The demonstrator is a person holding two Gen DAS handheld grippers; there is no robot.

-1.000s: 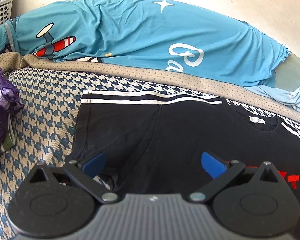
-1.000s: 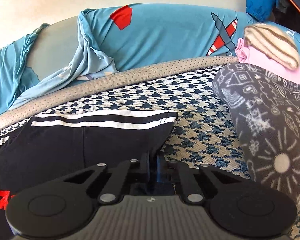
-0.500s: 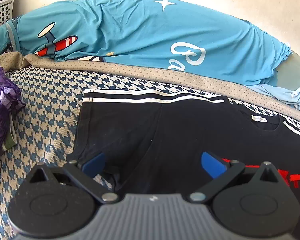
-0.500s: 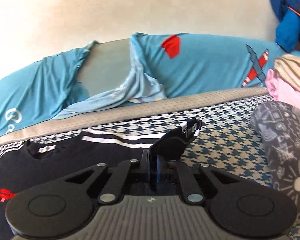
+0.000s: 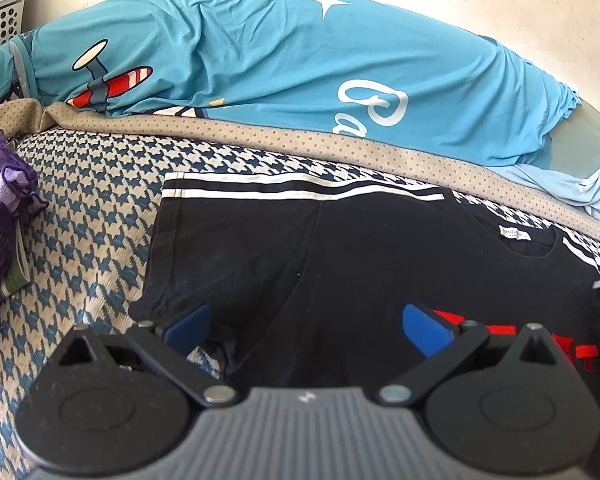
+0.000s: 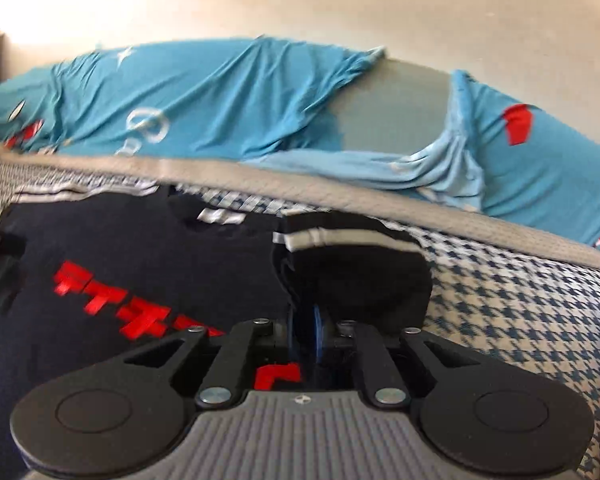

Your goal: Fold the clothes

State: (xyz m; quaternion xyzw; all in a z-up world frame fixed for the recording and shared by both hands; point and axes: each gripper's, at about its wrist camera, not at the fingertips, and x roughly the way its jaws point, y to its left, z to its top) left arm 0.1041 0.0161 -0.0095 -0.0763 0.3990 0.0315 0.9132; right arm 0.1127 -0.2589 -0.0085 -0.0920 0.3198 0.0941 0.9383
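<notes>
Fabric of the black T-shirt (image 5: pixel 360 264) is lying smooth on the houndstooth bedspread (image 5: pixel 92 216), the left gripper (image 5: pixel 306 326) gaping above it. Blurred, the right gripper (image 6: pixel 304 324) is opening, the striped sleeve (image 6: pixel 356 264) between its jaws.

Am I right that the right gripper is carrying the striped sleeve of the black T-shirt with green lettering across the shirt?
Not quite: the lettering is red, as the right wrist view shows. Otherwise yes: the right gripper, its jaws just starting to open, has the striped sleeve of the black T-shirt between them.
</notes>
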